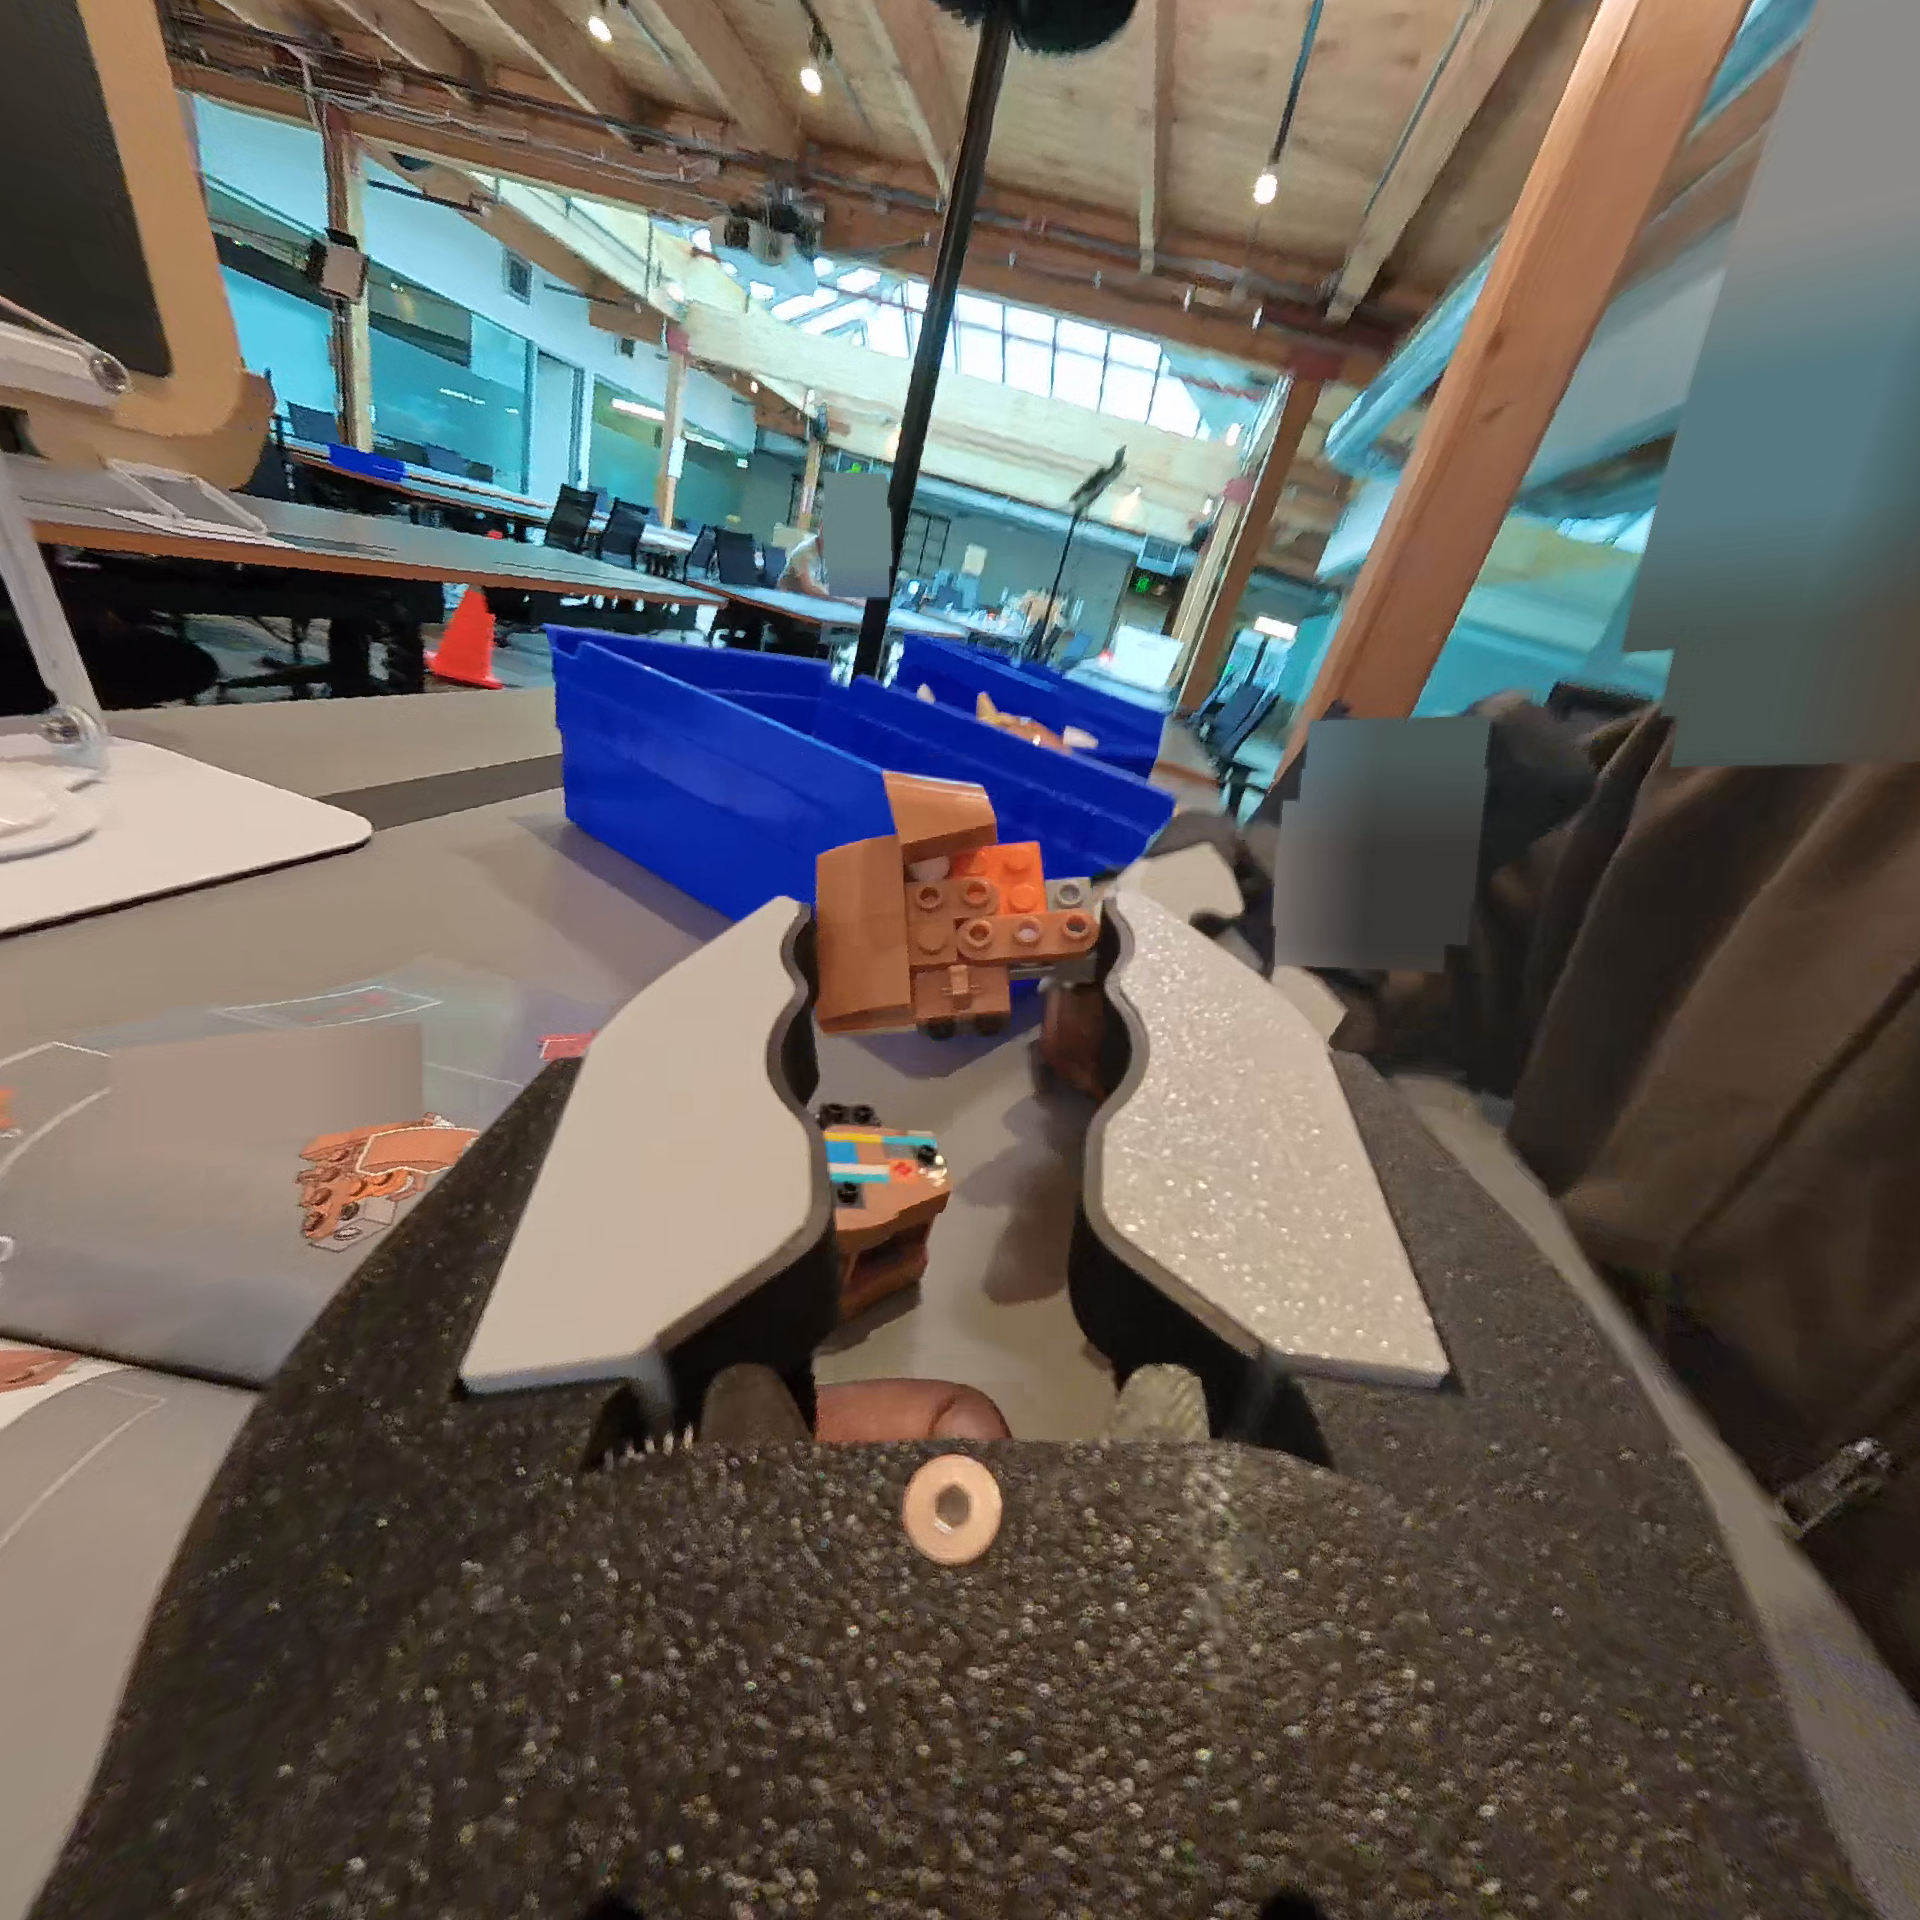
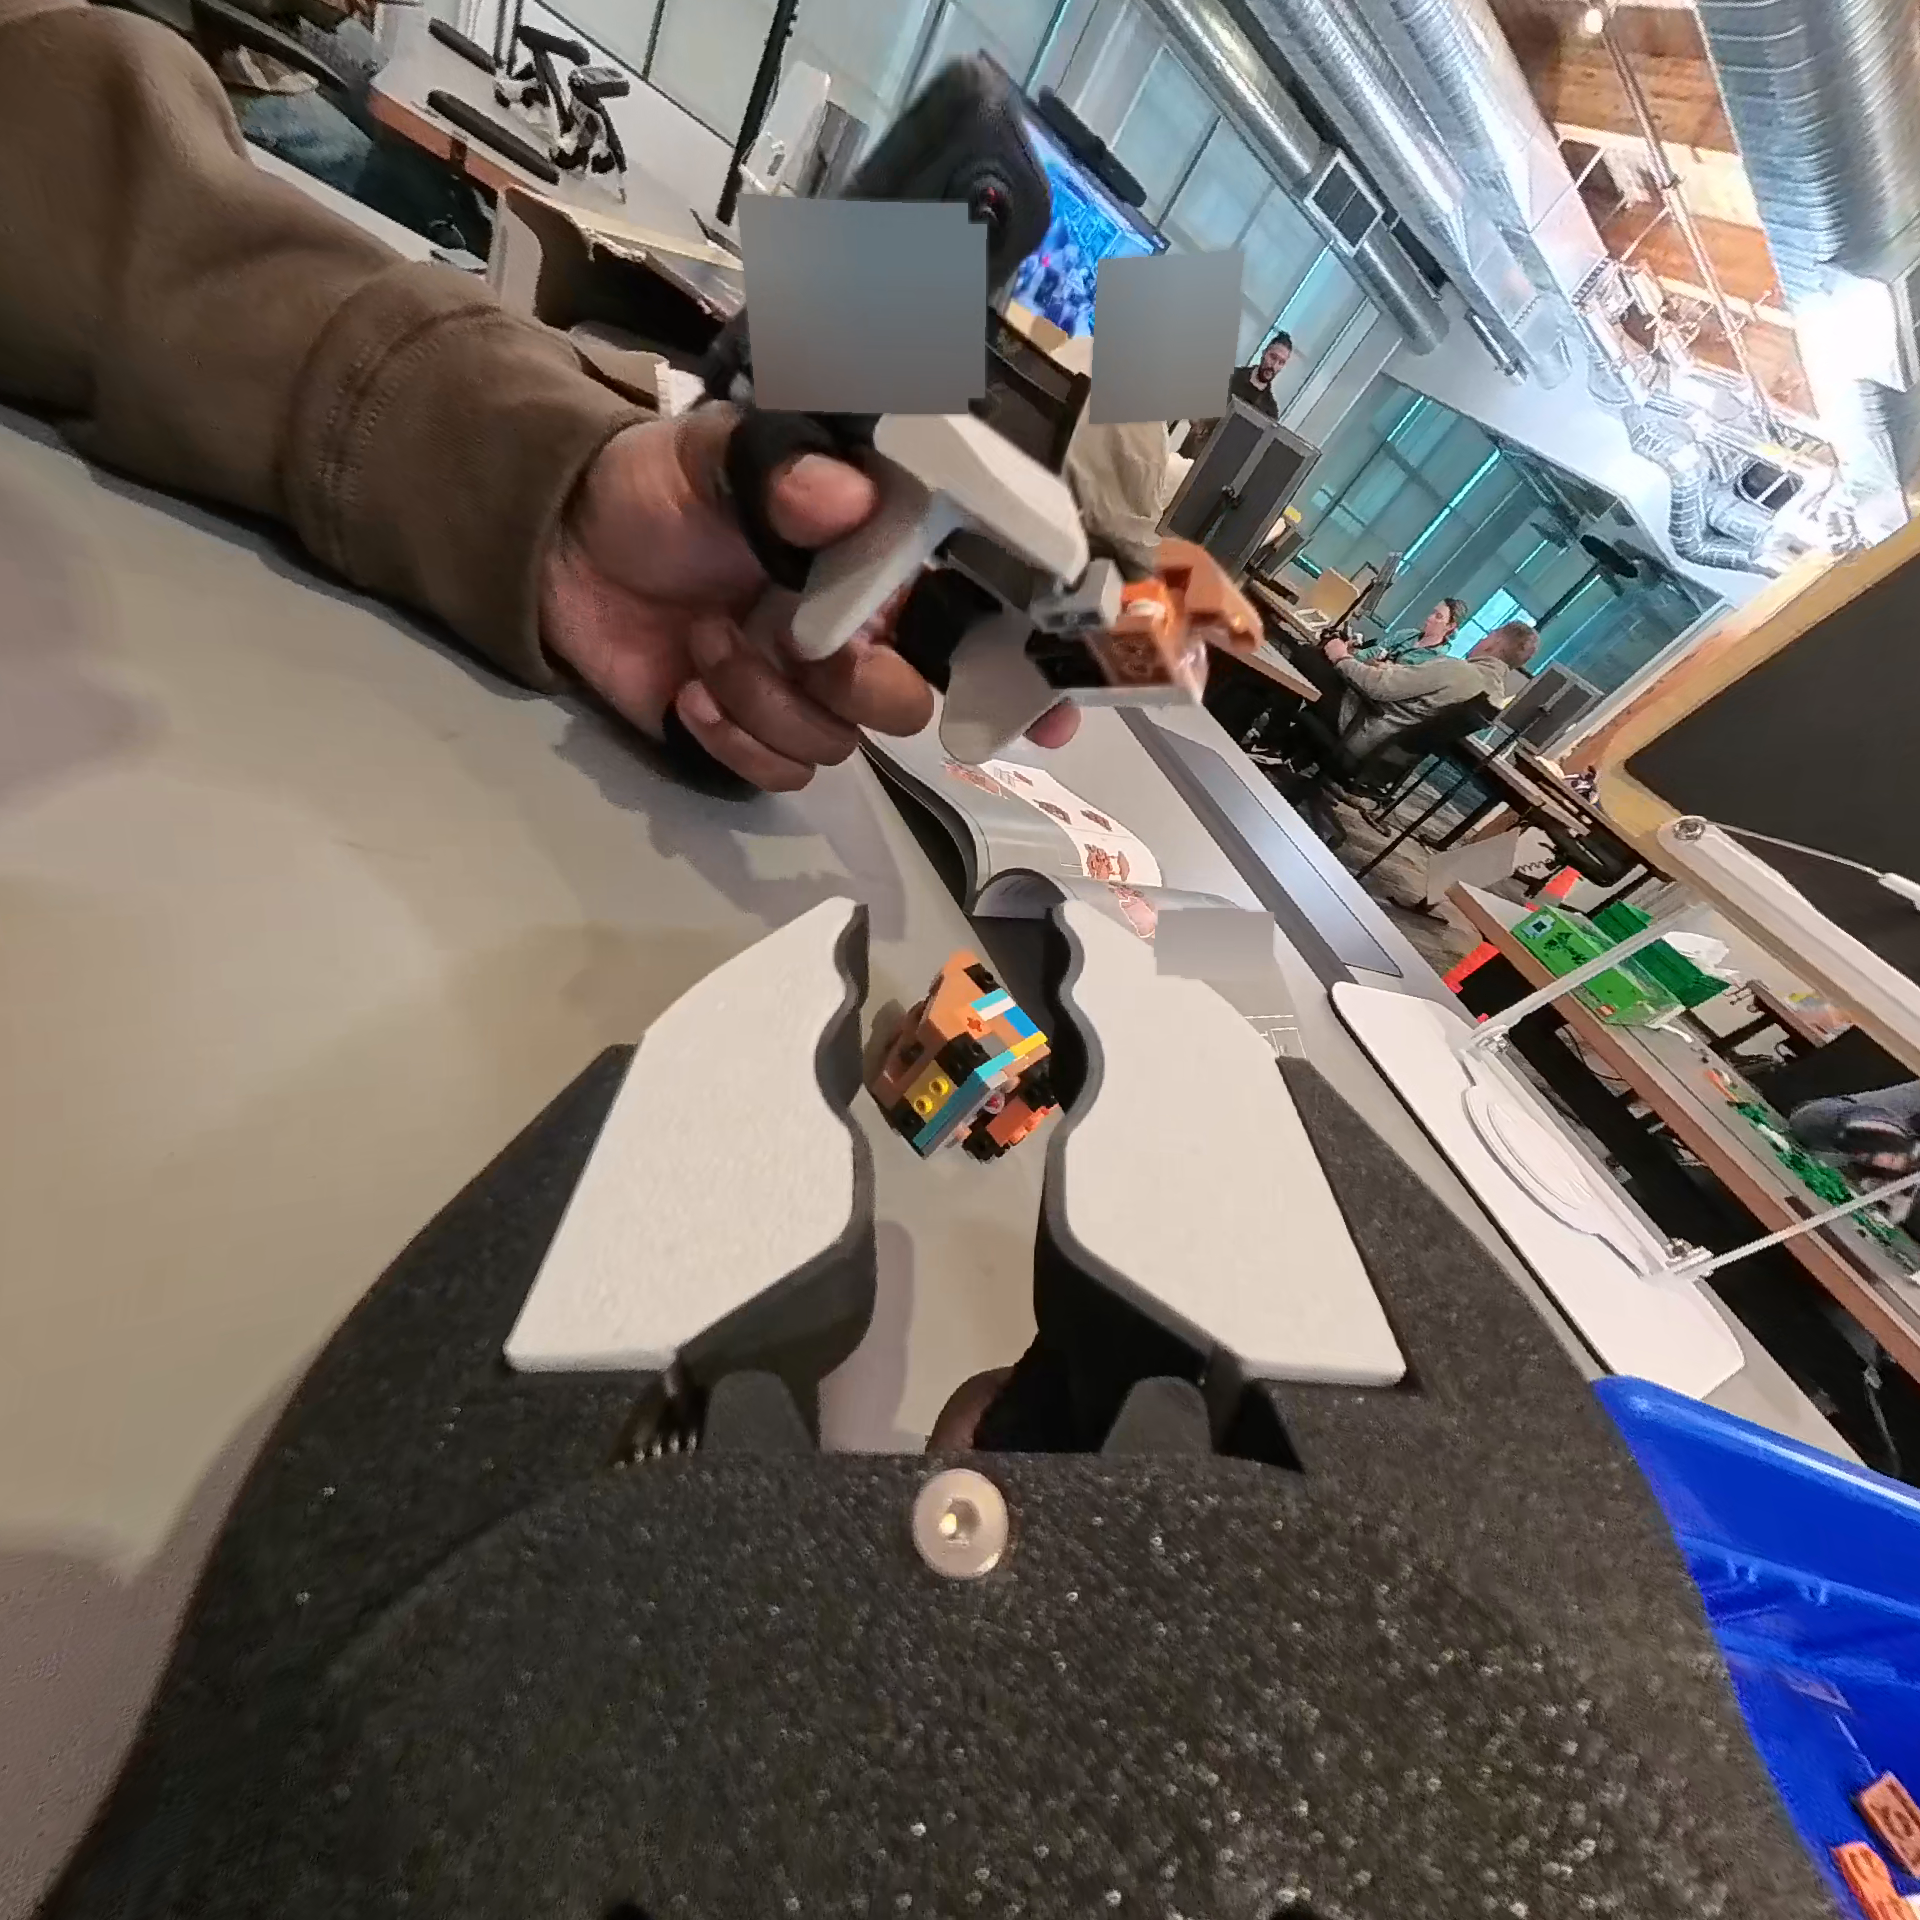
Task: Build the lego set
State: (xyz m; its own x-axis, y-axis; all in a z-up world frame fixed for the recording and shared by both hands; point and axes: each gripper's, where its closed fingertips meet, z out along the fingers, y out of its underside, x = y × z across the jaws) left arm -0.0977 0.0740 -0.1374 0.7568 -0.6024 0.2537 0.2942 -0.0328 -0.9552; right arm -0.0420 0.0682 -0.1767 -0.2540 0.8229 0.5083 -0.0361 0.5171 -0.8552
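My left gripper (image 1: 951, 920) is shut on a brown and orange lego assembly (image 1: 914, 935) and holds it up above the grey table (image 1: 468, 914). The right wrist view shows this gripper (image 2: 1081, 623) in a person's hand, with the assembly (image 2: 1164, 623) at its tips. A smaller brown lego block (image 1: 883, 1195) with blue, yellow and black pieces lies on the table below the left gripper. My right gripper (image 2: 961, 925) is open and empty. The small block (image 2: 961, 1060) shows in the gap between its fingers, lying on the table beyond them.
Blue bins (image 1: 727, 769) stand just behind the held assembly; a corner of one (image 2: 1787, 1558) is at my right. An open instruction booklet (image 1: 260, 1174) lies at the left. A white monitor base (image 1: 156, 831) is at the far left. A brown sleeve (image 1: 1714, 1039) is at the right. Some 8 cm of space lies between my two pairs of fingers.
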